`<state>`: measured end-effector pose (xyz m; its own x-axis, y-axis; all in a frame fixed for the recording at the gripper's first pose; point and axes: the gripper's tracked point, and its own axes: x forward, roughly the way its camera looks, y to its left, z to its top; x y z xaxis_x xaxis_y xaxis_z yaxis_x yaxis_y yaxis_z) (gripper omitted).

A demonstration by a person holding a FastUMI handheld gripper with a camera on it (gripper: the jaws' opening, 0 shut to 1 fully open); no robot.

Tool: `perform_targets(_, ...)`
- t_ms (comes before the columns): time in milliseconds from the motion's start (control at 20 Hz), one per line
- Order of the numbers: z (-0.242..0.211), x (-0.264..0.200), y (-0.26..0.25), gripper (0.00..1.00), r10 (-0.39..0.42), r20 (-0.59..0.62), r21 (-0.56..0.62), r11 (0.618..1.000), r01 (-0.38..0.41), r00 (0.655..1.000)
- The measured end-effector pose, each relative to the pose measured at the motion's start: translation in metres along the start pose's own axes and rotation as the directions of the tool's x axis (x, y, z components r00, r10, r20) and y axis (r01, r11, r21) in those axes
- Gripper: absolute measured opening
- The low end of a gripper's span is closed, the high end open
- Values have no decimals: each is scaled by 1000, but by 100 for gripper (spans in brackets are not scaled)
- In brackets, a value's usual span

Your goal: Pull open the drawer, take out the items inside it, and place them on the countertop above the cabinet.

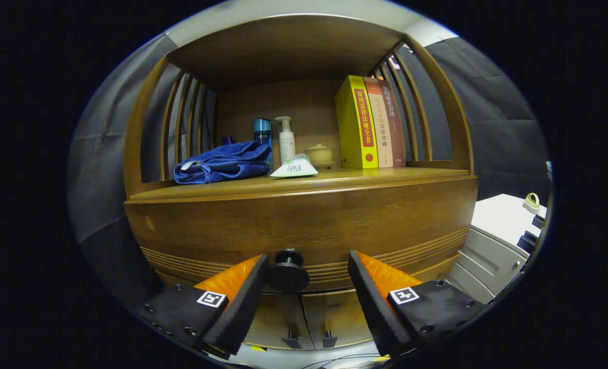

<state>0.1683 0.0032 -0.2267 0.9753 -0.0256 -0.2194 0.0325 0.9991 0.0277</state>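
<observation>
A wooden cabinet fills the scene, with its drawer front (304, 225) closed and flush. A black round knob (287, 272) sticks out of the drawer's lower middle. My gripper (308, 269) is open, its two black-padded orange fingers (245, 294) spread wide. The knob lies between them, close to the left pad, and the right finger stands well apart from it. Above the drawer runs the countertop (385, 177). The drawer's contents are hidden.
On the countertop lie a folded blue towel (224, 163), a white tube (294, 168), a blue bottle (263, 132), a white pump bottle (286, 138), a small lidded jar (319, 154) and three upright books (368, 123). Below are two cabinet doors (304, 318). A white unit (493, 241) stands to the right.
</observation>
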Motion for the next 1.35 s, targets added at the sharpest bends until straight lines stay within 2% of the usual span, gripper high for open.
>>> perform_targets(200,22,-49,-3,100,-4,56,-27,1000,6,998)
perform_targets(500,47,-151,-27,100,-24,143,-37,999,30,989)
perform_targets(700,63,-205,-48,100,-58,243,-29,997,67,968)
perform_targets(1000,66,-217,-31,100,4,240,-64,998,11,971)
perform_targets(1350,60,-219,-25,100,20,233,-63,998,-5,972)
